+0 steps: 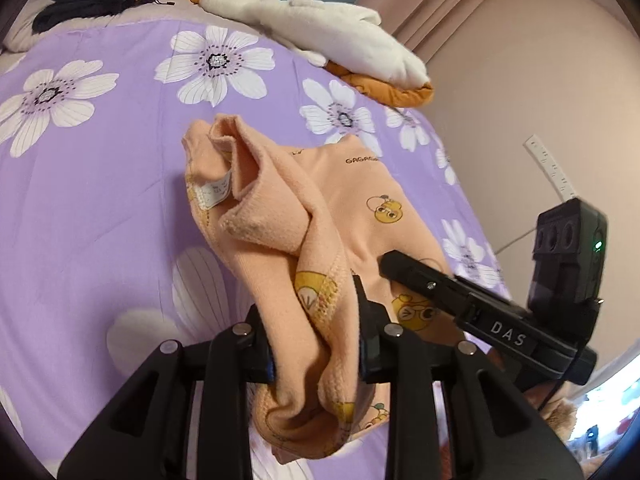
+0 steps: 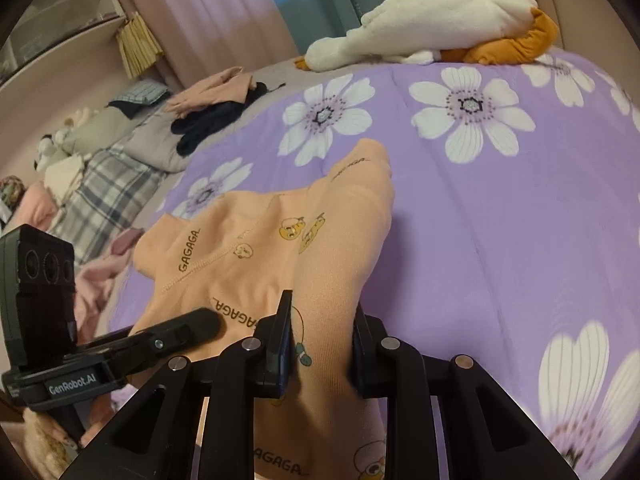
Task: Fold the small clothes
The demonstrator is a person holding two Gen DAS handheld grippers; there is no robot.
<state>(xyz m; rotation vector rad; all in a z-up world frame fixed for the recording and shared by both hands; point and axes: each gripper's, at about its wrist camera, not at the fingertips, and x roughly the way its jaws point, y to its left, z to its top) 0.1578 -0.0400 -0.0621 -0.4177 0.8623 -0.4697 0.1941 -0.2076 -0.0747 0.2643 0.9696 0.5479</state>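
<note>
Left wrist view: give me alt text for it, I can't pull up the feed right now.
The left gripper is shut on a bunched peach garment printed with yellow cartoon faces, its far end crumpled on a purple floral bedspread. The right gripper reaches in from the right onto the same cloth. A white and orange plush toy lies behind.

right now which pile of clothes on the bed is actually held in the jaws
The peach cartoon-print garment in the foreground, clamped by both the left gripper and the right gripper. The dark and peach heap by the pillows lies untouched.
</note>
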